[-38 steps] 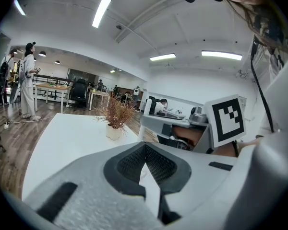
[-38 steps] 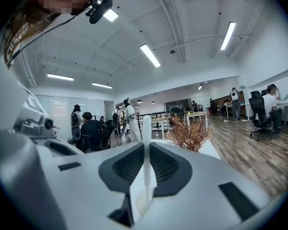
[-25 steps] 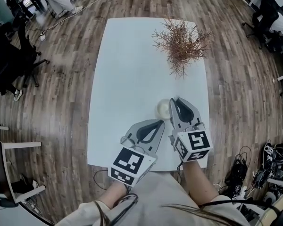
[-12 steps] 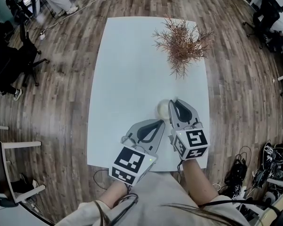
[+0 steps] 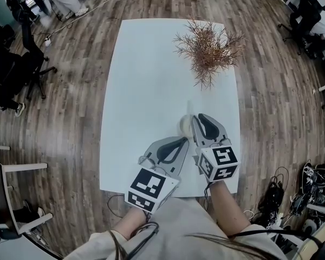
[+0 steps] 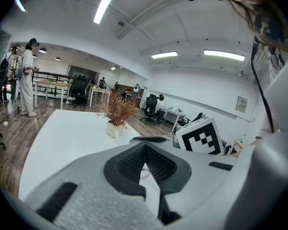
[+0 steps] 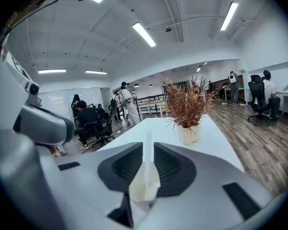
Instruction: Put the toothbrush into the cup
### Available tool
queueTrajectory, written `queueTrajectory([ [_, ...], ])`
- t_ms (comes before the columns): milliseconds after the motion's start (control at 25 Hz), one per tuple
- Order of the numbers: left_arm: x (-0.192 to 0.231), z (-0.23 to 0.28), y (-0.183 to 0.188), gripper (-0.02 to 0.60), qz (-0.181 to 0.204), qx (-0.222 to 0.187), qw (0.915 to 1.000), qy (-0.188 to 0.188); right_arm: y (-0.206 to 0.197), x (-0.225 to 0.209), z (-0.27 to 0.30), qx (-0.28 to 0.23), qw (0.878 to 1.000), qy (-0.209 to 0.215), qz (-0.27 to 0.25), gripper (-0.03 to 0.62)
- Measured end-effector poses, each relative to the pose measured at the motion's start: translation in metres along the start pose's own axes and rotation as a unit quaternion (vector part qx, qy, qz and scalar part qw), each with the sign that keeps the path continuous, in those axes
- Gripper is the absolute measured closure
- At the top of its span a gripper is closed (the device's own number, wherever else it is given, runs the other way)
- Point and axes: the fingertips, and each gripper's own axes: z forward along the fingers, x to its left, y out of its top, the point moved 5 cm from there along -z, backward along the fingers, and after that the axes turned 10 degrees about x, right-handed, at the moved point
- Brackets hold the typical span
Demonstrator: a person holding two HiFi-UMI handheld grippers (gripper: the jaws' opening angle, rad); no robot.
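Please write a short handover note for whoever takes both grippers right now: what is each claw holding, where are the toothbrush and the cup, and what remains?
Left claw: shut, empty, at the near edge of the table.
Right claw: shut on the toothbrush, shaft pointing away.
Cup: upright on the table, just left of the right claw's tip.
Done: toothbrush is gripped.
Left: it does not seem to be in the cup yet; lower it in, then open.
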Motion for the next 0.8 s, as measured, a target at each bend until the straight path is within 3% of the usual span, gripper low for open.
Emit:
queueTrajectory([
  [440, 0.001, 0.001, -0.001, 0.573, -0.002, 0.001, 1.0000, 0.004, -0.002, -0.004, 0.003, 0.010, 1.000, -0.007, -0.002, 0.543],
  [800, -0.003, 0.001, 0.000, 0.574, 0.000, 0.000, 1.0000, 0.002, 0.006, 0.006, -0.019, -0.012, 1.000, -0.004, -0.014, 0.577],
])
